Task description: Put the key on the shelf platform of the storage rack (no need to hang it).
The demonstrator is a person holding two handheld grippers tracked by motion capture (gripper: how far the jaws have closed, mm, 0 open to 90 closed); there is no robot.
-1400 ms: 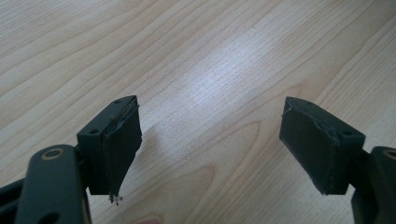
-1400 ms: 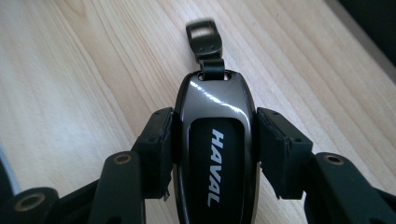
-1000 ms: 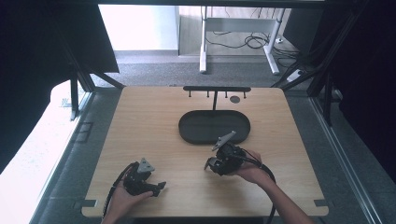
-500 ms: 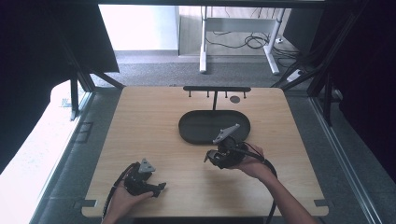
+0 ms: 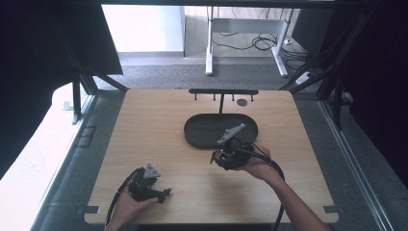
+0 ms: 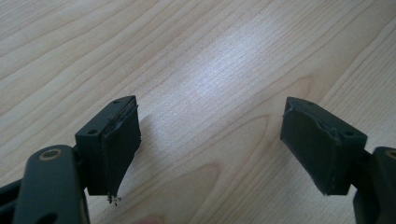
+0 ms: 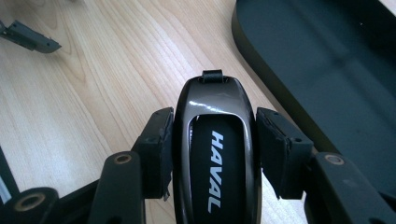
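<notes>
While clamped in right claw, HAVAL key fob poised above tabletop beside dark tray.
Glossy shell: could squirt from pads, drop short of tray. Left claw apart, idle.

The key fob runs off the right gripper view's bottom edge, its lower end unseen.

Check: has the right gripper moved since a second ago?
Yes. The right gripper, shut on the key fob, has edged up-frame toward the black tray.
</notes>
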